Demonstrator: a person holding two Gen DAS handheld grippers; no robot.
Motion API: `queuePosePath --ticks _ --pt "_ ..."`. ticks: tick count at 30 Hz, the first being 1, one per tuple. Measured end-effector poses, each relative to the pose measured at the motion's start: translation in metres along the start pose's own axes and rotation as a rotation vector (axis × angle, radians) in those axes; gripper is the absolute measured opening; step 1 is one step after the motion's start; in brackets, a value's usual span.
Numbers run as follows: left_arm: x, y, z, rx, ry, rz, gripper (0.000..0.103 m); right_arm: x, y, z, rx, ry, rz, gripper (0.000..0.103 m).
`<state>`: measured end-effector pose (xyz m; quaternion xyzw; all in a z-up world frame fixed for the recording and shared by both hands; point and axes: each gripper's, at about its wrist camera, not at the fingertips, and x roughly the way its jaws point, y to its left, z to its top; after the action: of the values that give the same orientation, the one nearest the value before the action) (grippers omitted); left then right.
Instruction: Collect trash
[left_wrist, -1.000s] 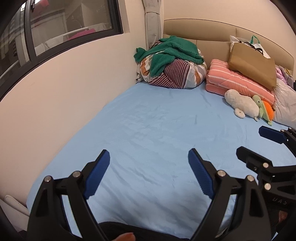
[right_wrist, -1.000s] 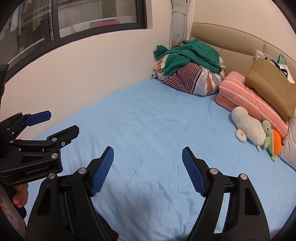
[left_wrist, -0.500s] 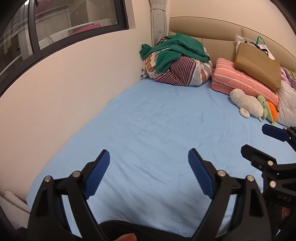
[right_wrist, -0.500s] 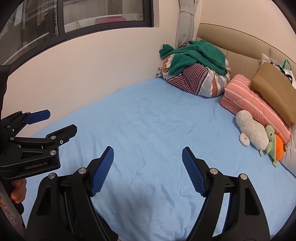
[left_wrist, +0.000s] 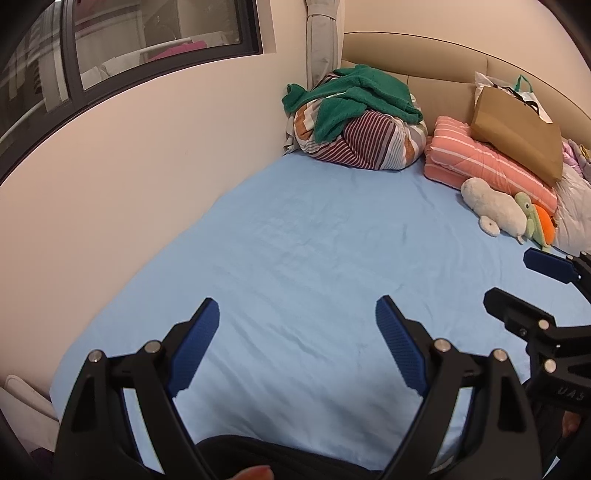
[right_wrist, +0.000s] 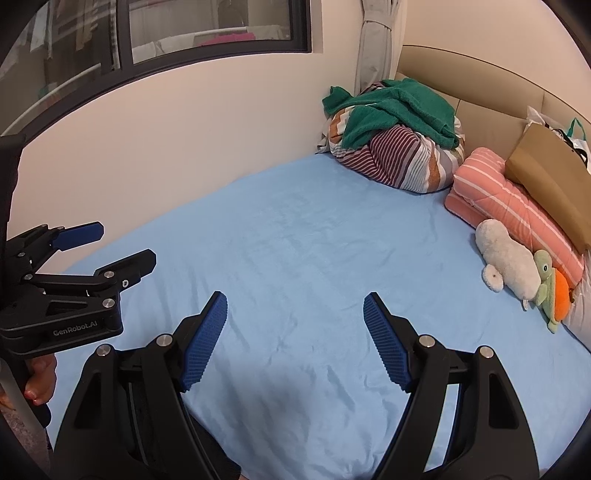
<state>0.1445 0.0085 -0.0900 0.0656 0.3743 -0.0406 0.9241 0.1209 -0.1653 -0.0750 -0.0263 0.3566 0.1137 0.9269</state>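
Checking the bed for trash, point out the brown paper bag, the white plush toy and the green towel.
brown paper bag (left_wrist: 517, 136), left wrist view, front face.
white plush toy (right_wrist: 509, 258), right wrist view, body.
green towel (right_wrist: 399, 107), right wrist view, top folds.

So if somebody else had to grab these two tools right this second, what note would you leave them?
Left hand-held gripper: open, holding nothing, above the blue bed sheet.
Right hand-held gripper: open, holding nothing, beside the left one.
Possible trash: a brown paper bag with a plastic bag behind it, leaning at the headboard on the pink striped bedding. No obvious loose trash shows on the sheet.
Done: nothing collected in view.
Left: find trash, pick it up.
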Motion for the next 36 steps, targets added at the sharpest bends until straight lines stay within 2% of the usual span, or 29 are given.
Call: queuePosePath --ticks 17,27,36 --pt "-0.002 0.009 -0.002 -0.020 -0.001 -0.001 0.089 0.000 0.004 -0.001 -0.010 -0.002 0.011 0.073" --pt "-0.003 0.016 -0.003 -0.048 -0.004 -0.053 0.089 0.000 0.008 -0.001 -0.012 -0.001 0.010 0.073" --pt "-0.004 0.013 -0.006 -0.034 -0.012 -0.015 0.089 0.000 0.007 -0.002 -0.013 0.000 0.012 0.073"
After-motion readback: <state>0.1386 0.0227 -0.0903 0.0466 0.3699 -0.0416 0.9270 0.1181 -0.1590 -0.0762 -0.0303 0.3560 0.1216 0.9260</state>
